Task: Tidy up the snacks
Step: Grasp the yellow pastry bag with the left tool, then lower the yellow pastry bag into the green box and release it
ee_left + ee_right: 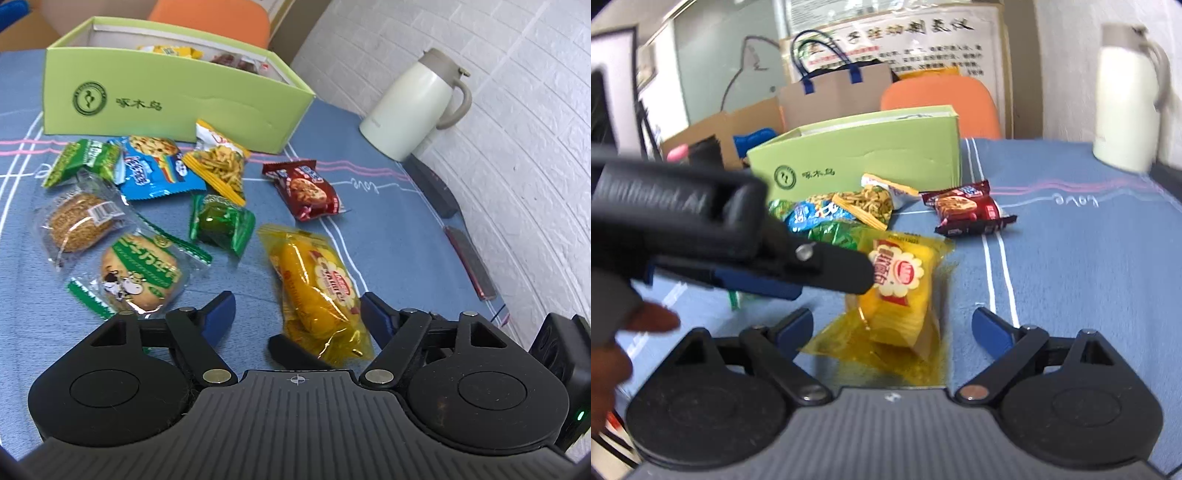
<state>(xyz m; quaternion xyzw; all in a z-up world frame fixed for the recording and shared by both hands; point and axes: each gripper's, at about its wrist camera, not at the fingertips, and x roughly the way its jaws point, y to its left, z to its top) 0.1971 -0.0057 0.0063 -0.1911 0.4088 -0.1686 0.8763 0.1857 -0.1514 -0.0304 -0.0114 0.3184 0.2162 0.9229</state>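
Several wrapped snacks lie on the blue tablecloth in front of a green cardboard box (177,99) (871,151) that holds a few packets. A yellow cake packet (317,288) (901,295) lies nearest. My left gripper (297,314) is open, with the packet's near end between its fingers, close to the right one; the left finger stands apart. My right gripper (894,325) is open around the same packet's other end, not pressing it. The left gripper also crosses the right wrist view (827,273). Further off lie a red cookie pack (306,192) (967,212), a blue cookie pack (155,166) and a milk biscuit (140,277).
A cream jug (417,107) (1126,96) stands at the back right by the white brick wall. A dark flat device (469,262) and a black bar (432,184) lie along the table's right edge. An orange chair (942,103) and a paper bag (834,92) are behind the box.
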